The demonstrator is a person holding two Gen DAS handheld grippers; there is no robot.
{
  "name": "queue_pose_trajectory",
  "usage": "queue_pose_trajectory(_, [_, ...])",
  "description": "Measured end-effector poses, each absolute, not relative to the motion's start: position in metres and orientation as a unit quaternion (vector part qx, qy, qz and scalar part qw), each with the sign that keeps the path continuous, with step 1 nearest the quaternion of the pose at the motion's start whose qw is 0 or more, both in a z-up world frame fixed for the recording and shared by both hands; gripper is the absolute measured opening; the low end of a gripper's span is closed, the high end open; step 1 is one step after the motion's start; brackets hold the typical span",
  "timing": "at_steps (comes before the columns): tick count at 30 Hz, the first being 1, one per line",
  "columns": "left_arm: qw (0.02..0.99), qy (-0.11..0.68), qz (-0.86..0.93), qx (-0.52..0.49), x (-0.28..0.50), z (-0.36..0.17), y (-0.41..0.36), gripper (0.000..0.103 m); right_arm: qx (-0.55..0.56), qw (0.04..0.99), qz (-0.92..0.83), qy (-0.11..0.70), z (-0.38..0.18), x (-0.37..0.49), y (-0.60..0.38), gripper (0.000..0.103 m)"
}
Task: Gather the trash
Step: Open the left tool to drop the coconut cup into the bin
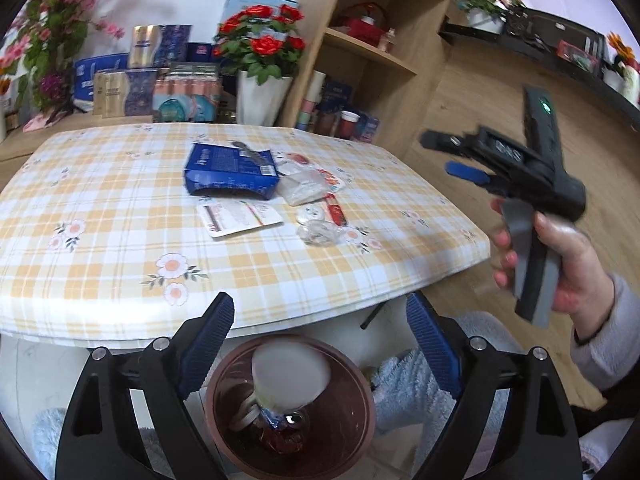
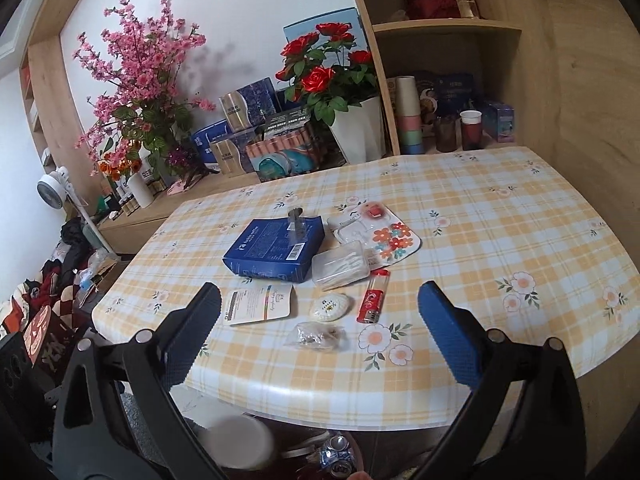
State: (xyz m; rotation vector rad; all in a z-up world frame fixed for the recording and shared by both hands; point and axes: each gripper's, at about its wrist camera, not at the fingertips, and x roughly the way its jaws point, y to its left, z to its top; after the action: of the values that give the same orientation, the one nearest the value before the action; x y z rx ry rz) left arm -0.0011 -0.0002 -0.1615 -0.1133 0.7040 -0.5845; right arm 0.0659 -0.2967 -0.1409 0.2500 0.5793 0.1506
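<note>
Soft, even indoor light; strong fisheye bending with dark corners; the right tongs [image 1: 460,156] are motion-blurred.

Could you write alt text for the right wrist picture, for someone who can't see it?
An open two-finger gripper points at a checked, flowered table holding litter: a blue box, a clear plastic case, a red lighter and a crumpled wrapper. A white cup sits below the table edge.

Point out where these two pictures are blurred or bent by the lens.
Left wrist view: the right gripper and the hand holding it are motion-smeared; the white cup in the brown bin is soft; the table edge bows. Right wrist view: the cup is blurred, the shelf curves, corners go dark.
</note>
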Motion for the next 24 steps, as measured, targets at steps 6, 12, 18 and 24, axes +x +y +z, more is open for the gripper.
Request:
queue_pose_trajectory(6, [0.904,0.351,-0.235,-0.068,0.021,-0.165,0.015,0.086,0.11,0.945,0.071,0.299,-0.159,0.065,-0.295,0.097])
queue_pose_trajectory(12, [0.906,0.362,-0.213,-0.061,0.061,-0.167,0.016,0.086,0.12,0.939,0.071,0.316,-0.181,0.078,-0.304,0.097])
queue_pose_trajectory(18, [0.89,0.394,-0.227,-0.012,0.112,-0.187,0.002,0.086,0.132,0.925,0.077,0.347,-0.207,0.097,-0.313,0.097])
queue_pose_trajectory(24, [0.879,0.414,-0.237,0.017,0.155,-0.201,-0.009,0.086,0.135,0.913,0.069,0.379,-0.234,0.116,-0.318,0.097])
